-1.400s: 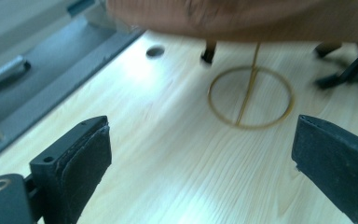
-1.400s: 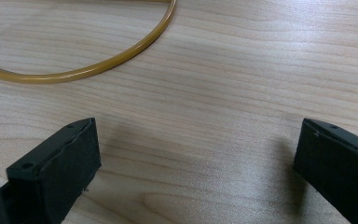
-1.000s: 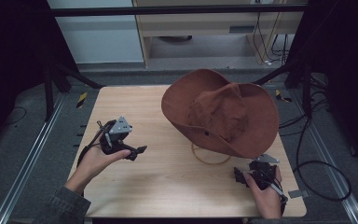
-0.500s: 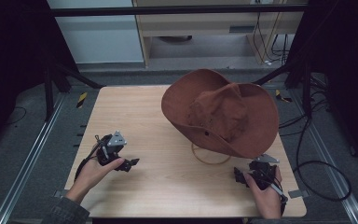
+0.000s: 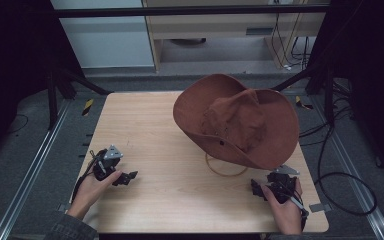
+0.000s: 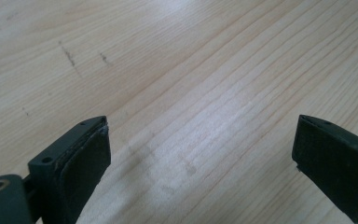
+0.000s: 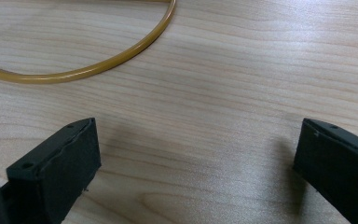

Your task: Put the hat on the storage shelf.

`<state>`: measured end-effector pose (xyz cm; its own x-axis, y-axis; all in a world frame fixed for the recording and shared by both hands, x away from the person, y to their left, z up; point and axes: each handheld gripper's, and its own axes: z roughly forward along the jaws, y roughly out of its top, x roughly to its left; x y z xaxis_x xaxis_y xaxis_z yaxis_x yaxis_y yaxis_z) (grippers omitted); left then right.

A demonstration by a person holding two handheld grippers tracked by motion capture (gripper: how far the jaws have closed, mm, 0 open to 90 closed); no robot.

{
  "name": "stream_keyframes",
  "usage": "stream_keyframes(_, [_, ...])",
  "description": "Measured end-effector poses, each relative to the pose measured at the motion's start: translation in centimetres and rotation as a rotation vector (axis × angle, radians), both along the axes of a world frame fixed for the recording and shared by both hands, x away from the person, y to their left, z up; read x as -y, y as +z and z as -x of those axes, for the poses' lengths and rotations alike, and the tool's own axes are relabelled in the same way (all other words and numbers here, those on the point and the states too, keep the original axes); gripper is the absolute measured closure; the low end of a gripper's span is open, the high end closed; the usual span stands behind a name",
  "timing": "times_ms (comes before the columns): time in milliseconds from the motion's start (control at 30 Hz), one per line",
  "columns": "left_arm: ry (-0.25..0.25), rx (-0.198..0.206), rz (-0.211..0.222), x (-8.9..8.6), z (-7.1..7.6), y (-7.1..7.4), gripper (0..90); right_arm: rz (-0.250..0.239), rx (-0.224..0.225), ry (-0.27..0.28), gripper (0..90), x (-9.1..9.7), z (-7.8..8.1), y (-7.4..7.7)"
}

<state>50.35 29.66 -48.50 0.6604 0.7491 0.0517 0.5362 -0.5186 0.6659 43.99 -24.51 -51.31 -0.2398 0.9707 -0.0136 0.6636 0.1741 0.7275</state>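
A brown wide-brimmed hat (image 5: 240, 120) sits tilted on a stand whose yellowish ring base (image 5: 225, 169) rests on the wooden table (image 5: 170, 150). The ring base (image 7: 98, 60) curves across the top left of the right gripper view. My left gripper (image 5: 126, 177) lies low near the table's front left, held in a hand, jaws wide apart over bare wood (image 6: 200, 140). At the front right, below the hat's brim, my right gripper (image 5: 258, 188) is held open too, with nothing between its jaws (image 7: 196, 168).
The table has metal rails (image 5: 35, 165) along both sides. Cables (image 5: 340, 175) trail on the floor at the right. A shelf unit (image 5: 220, 35) stands beyond the far edge. Bare wood lies between the two grippers.
My left gripper has moved toward the front edge of the table and lower. The right gripper and the hat have stayed put.
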Motion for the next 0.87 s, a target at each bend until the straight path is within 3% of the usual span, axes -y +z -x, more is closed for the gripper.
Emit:
stream_keyframes(133, [0.015,-0.007,-0.016,-0.4,-0.1,-0.7,3.9,0.0,0.0,0.0,0.4,0.0,0.0,0.0])
stream_keyframes(400, [0.032,-0.024,0.014,-0.9,-0.1,-1.6,3.4,0.0,0.0,0.0,0.4,0.0,0.0,0.0])
stream_keyframes(567, [0.033,-0.009,0.029,-0.9,0.1,-1.9,1.4,0.001,0.001,-0.001,0.4,0.0,0.0,0.0])
stream_keyframes(633, [0.038,0.026,0.059,-1.0,0.3,-2.3,0.0,0.001,0.001,-0.001,0.4,0.0,0.0,0.0])
stream_keyframes(867, [0.038,0.026,0.058,-1.0,0.3,-2.3,0.0,-0.017,-0.009,-0.015,0.4,-0.2,0.1,0.0])
